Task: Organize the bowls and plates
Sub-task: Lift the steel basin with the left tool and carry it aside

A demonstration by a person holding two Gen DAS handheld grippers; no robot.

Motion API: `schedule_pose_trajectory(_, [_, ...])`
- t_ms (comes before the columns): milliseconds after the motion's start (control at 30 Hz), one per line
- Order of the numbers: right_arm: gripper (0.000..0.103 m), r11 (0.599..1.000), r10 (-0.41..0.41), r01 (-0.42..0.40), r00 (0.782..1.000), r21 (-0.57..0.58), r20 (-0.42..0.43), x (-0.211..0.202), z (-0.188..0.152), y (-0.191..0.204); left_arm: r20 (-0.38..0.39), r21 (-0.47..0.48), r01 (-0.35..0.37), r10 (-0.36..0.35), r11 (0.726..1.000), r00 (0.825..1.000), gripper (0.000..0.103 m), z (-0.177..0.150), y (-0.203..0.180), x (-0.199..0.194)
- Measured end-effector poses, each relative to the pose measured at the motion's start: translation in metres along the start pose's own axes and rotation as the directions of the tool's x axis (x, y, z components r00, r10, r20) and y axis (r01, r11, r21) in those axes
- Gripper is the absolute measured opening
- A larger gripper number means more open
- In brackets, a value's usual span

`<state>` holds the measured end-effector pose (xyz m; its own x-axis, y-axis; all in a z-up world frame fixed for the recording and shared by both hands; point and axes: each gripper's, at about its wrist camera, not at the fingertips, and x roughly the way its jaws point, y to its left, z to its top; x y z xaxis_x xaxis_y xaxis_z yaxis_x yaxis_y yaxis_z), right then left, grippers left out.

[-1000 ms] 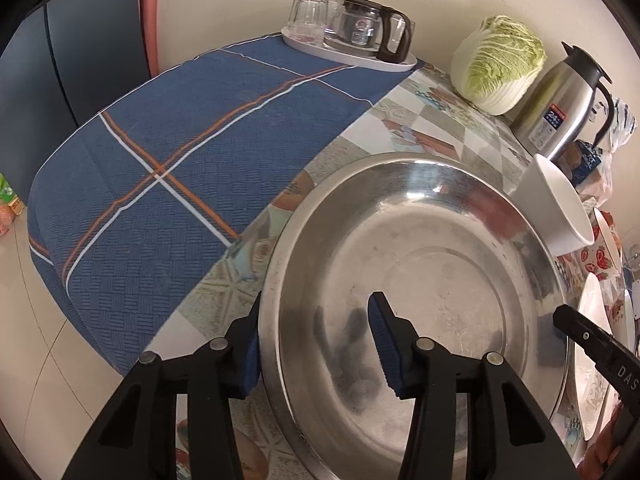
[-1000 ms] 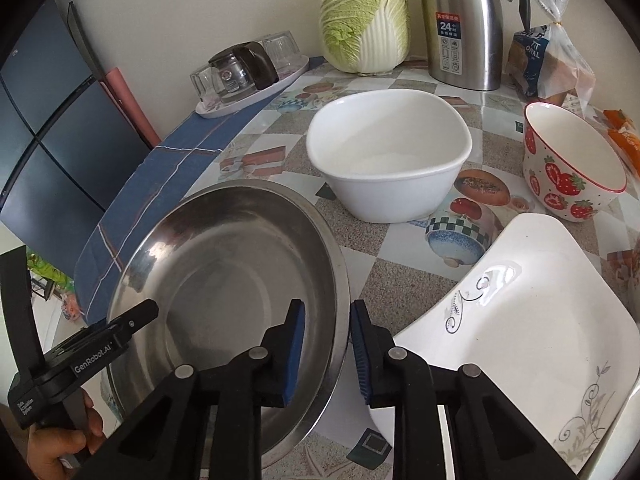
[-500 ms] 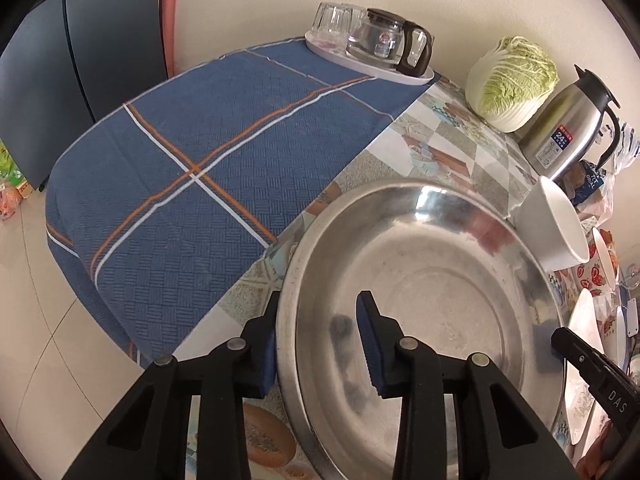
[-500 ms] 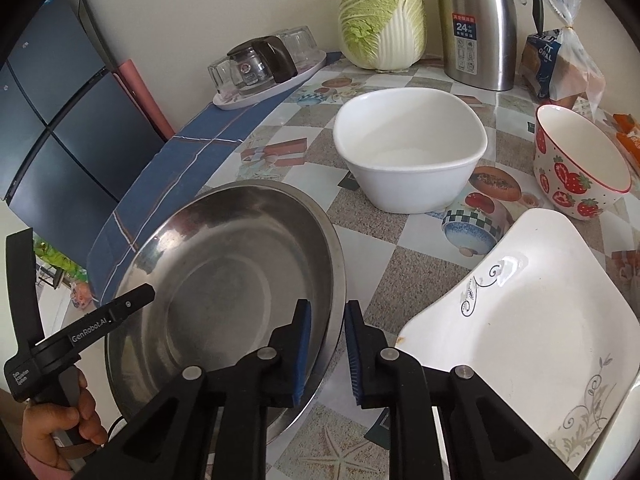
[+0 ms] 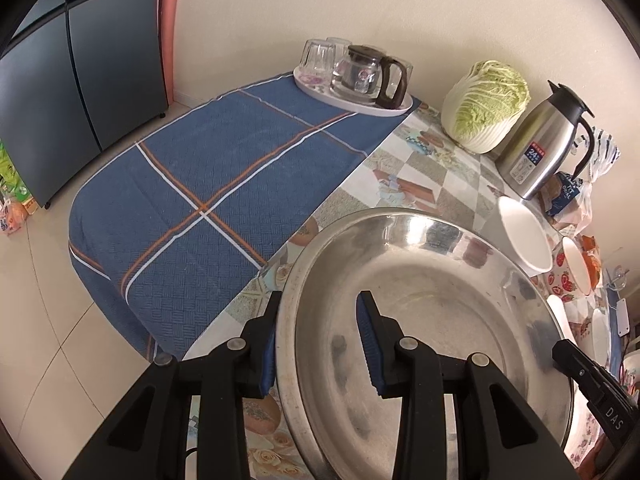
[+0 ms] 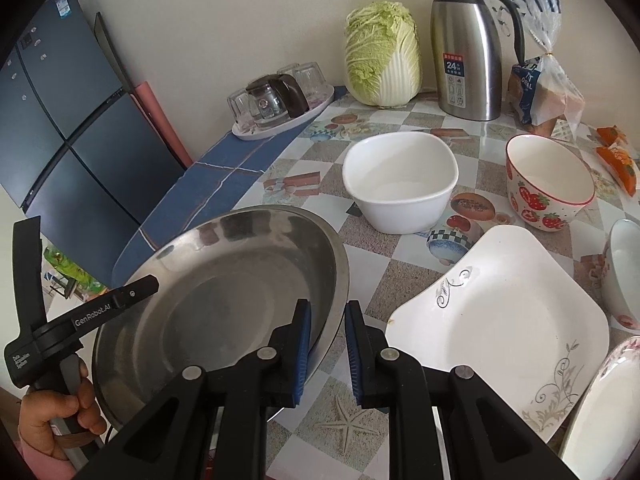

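A large steel basin [image 5: 440,320] hangs tilted just above the tiled table, held at two sides of its rim. My left gripper [image 5: 318,344] is shut on the rim's left side, one pad outside and one inside. My right gripper [image 6: 328,344] is shut on the basin's [image 6: 224,300] right rim. In the right wrist view the left gripper [image 6: 80,320] shows at the far side, in a person's hand. A white bowl [image 6: 400,184], a strawberry bowl [image 6: 548,188] and a square white plate [image 6: 500,320] stand on the table to the right.
A blue checked cloth [image 5: 208,200] covers the table's left half. At the back stand a tray of glasses with a glass pot [image 5: 356,76], a cabbage [image 6: 384,56], a steel thermos [image 6: 468,44] and a bread bag [image 6: 540,88]. More dishes [image 6: 624,272] crowd the right edge.
The left jaws narrowed onto the basin's rim. Both grippers have risen, and the basin has come up off the table with them.
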<state>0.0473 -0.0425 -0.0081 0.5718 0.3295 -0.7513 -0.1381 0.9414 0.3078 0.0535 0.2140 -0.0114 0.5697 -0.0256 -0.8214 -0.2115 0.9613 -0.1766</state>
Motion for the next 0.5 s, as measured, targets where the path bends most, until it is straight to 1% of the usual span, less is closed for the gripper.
schedule_pose_trajectory(100, [0.019, 1.0, 0.009, -0.009, 0.999, 0.013, 0.037, -0.019, 0.002, -0.003, 0.025, 0.016, 0.01, -0.011, 1.0, 1.0, 0.037, 0.003, -0.01, -0.015])
schedule_pose_trajectory(233, [0.019, 1.0, 0.002, -0.004, 0.995, 0.024, 0.1, -0.047, 0.003, -0.012, 0.063, 0.047, 0.027, -0.03, 0.999, 0.998, 0.038, 0.007, -0.033, -0.034])
schedule_pose_trajectory(333, [0.019, 0.999, -0.01, 0.004, 0.989, 0.04, 0.146, -0.067, 0.003, -0.022, 0.078, 0.066, 0.038, -0.043, 0.997, 0.996, 0.038, 0.009, -0.052, -0.043])
schedule_pose_trajectory(500, [0.019, 0.997, -0.052, 0.04, 0.977, 0.061, 0.205, -0.096, -0.001, -0.04, 0.09, 0.103, 0.059, -0.068, 0.993, 0.994, 0.037, 0.012, -0.085, -0.052])
